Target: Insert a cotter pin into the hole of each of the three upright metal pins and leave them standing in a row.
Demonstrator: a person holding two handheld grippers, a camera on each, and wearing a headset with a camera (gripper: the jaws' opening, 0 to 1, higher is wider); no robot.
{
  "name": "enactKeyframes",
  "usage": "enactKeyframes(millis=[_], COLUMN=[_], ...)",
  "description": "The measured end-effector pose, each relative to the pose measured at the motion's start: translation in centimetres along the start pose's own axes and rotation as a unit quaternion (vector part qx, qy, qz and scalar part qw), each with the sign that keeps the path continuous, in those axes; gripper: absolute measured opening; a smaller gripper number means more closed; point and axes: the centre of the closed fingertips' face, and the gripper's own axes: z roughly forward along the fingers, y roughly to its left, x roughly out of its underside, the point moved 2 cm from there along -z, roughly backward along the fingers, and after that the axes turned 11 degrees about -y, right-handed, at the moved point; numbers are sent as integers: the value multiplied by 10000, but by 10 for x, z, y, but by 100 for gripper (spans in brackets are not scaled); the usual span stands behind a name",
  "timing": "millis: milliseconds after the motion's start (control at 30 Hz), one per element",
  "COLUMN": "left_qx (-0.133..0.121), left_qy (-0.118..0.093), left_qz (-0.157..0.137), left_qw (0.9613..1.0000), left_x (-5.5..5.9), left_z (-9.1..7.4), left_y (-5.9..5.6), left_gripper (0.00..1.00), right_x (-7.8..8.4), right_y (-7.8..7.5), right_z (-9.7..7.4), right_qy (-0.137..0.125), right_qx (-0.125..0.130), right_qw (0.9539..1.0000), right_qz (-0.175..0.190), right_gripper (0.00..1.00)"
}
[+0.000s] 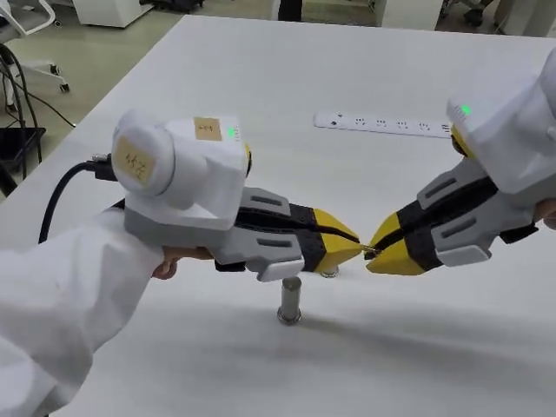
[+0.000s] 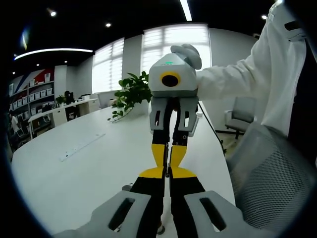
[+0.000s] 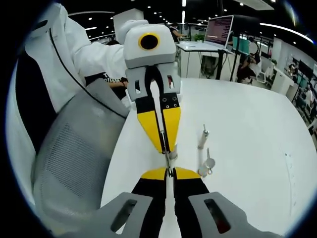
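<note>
Above the white counter (image 1: 261,95), the left tool (image 1: 353,251) and the right tool (image 1: 376,259) were held tip to tip, their yellow ends almost touching. Both tools were closed. Between them a thin cotter pin (image 3: 168,159) was carried, one end pinched in the jaws of the left tool and the other in the jaws of the right, so that the small gap between the tips was bridged by it. Directly below the left tool, one upright metal pin (image 1: 289,301) was seen standing on the counter, apart from the jaws. A second metal pin (image 1: 328,274) stood just behind it and was largely hidden by the left tool's tip. In the right gripper view these two were found just to the right of the meeting tips, one near and one a little farther off; whether either already carried a cotter pin could not be told. The left tool was gripped by a hand (image 1: 172,261) in a white sleeve (image 1: 52,321). Farther back on the counter, well apart from the pins, a white power strip (image 1: 382,123) was laid. Off the counter's edge, a grey mesh chair (image 3: 74,158) was visible in the right gripper view.
</note>
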Motion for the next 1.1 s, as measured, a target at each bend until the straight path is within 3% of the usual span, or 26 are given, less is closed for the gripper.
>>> enactKeyframes(millis=[533,600,800,1100], left_qx=[82,42,34,-168], left_qy=[156,148,173,360], left_qz=[51,-141,-70,-13], left_qw=[9998,9998,9998,9992], left_x=[3,4,4,12], left_z=[-2,-1,0,-9], left_y=[-4,-5,-5,2], left_gripper=[0,0,0,25], right_x=[-4,-4,-3,5], right_y=[5,5,7,6], right_z=[-7,-8,-8,-6], right_qy=[-12,-7,84,277], right_qx=[-118,-114,-138,-134], right_qw=[9999,9999,9996,9993], right_qz=[-121,-105,-213,-222], right_gripper=[0,0,0,0])
